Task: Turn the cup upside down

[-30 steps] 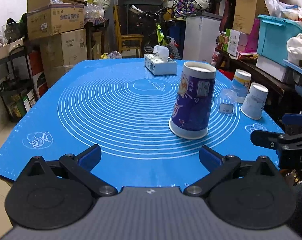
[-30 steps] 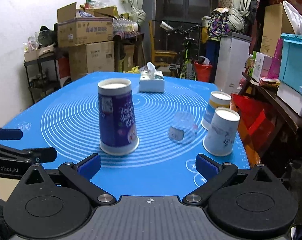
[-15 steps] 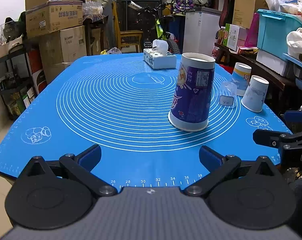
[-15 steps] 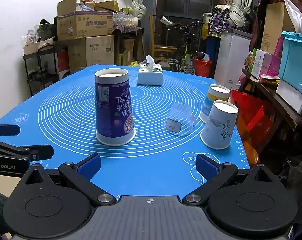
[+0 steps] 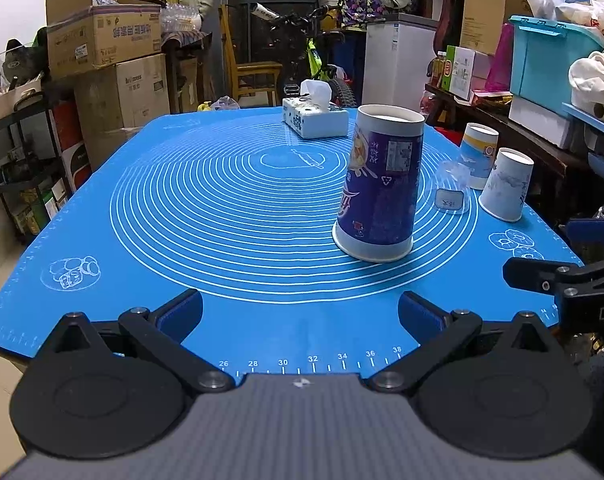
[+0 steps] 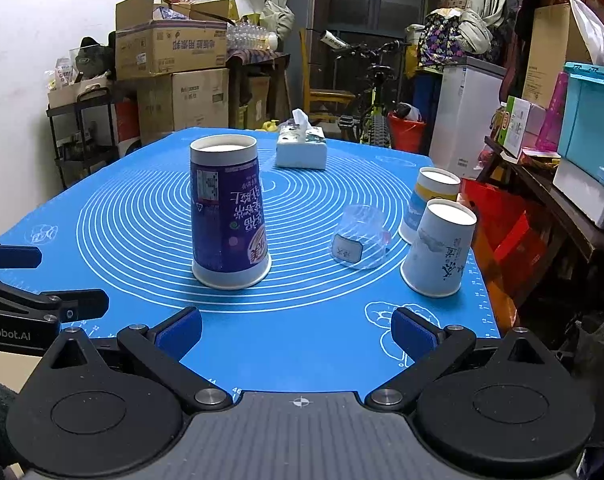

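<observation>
1. Purple paper cup (image 6: 228, 216): already inverted, wide rim down on the blue baking mat (image 6: 142, 208), at our 11 o'clock from the right gripper (image 6: 298, 332). We judge the flip done.
2. Both grippers: right one spread wide, empty; left gripper (image 5: 300, 312) likewise, cup at its 1 o'clock.
3. Clear plastic cup (image 6: 359, 242), on its side at 3 o'clock of the purple cup; may roll if nudged.
4. Two inverted paper cups (image 6: 437, 248), further right, near the mat's edge; a careless sweep could topple them.
5. Tissue box (image 6: 302, 146), 12 o'clock, well apart.
</observation>
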